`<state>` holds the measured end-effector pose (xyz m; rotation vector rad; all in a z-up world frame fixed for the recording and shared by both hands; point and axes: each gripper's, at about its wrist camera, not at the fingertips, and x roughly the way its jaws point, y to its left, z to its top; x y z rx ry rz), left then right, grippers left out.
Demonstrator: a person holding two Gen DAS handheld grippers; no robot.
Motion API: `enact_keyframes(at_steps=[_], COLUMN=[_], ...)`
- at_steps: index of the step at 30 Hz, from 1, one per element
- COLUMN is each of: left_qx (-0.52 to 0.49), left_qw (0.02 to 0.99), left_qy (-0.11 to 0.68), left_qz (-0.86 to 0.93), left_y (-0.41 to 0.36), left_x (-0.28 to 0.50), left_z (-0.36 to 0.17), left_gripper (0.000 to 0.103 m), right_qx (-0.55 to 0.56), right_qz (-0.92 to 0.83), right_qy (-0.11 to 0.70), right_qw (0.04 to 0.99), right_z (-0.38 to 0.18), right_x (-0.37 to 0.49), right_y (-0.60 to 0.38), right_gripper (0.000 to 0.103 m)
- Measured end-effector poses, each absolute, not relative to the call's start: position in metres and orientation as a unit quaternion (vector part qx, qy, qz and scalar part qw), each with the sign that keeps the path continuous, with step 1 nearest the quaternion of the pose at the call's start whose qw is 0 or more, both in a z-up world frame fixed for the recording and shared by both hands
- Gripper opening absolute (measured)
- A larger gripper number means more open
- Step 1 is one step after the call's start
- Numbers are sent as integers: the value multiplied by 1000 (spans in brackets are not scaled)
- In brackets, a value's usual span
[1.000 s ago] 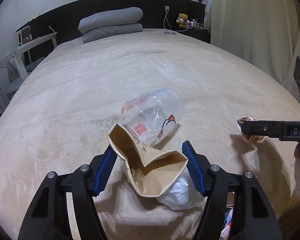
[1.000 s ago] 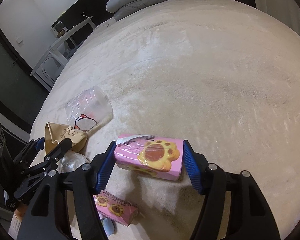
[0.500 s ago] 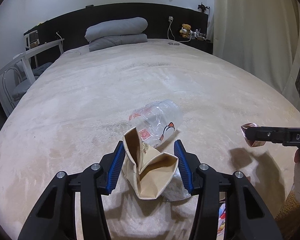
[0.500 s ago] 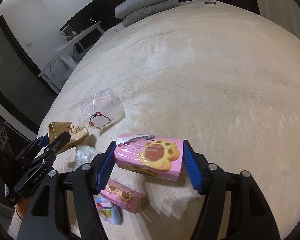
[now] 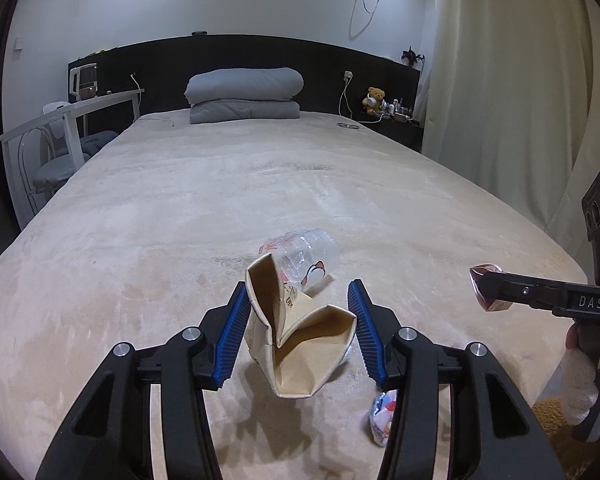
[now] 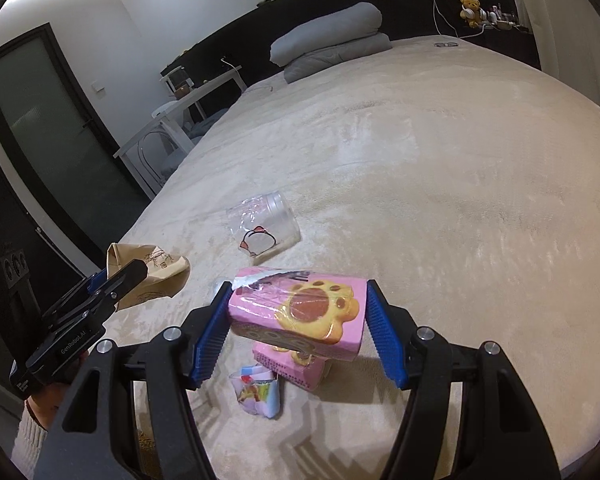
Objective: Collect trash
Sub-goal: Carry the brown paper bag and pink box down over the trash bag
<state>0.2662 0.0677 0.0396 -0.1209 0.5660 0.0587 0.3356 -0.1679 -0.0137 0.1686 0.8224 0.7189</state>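
My left gripper (image 5: 300, 330) is shut on a crumpled brown paper bag (image 5: 296, 344) and holds it above the beige bed (image 5: 180, 220). The bag also shows in the right wrist view (image 6: 148, 276). My right gripper (image 6: 298, 330) is shut on a pink paw-print snack box (image 6: 300, 316), lifted off the bed. A clear plastic cup (image 6: 266, 226) lies on its side beyond both; it also shows in the left wrist view (image 5: 308, 252). A second pink box (image 6: 292, 364) and a small colourful wrapper (image 6: 258, 394) lie on the bed under the right gripper.
Grey folded pillows (image 5: 244, 96) lie at the headboard. A white desk and chair (image 5: 60, 136) stand left of the bed. A nightstand with a teddy bear (image 5: 374, 100) and a curtain (image 5: 520, 100) are on the right. The bed's front edge is close below both grippers.
My left gripper closed on the paper bag and lifted it off the bed. The right gripper rose with the pink box, and the second box and wrapper came into view under it.
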Motion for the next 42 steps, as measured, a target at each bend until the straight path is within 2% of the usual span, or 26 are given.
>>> enact_keyframes(at_steps=[12,22,42], left_qx=[-70,-69,-76], left_qw=[966,969,967], left_qy=[246,236,244], left_qz=[14,-10,-27], left_y=[42,16,-18], left_x=[203,146,69], left_z=[48,42,21], left_gripper=[49,44,44], right_qx=[28,53,35], right_qz=[366,361,375], right_qy=[332,334,336], right_qw=[869,869,863], right_z=[-4,-15,-33], right_x=[283,234,152], right_y=[-179,-203,-227], right_gripper=[65,65,65])
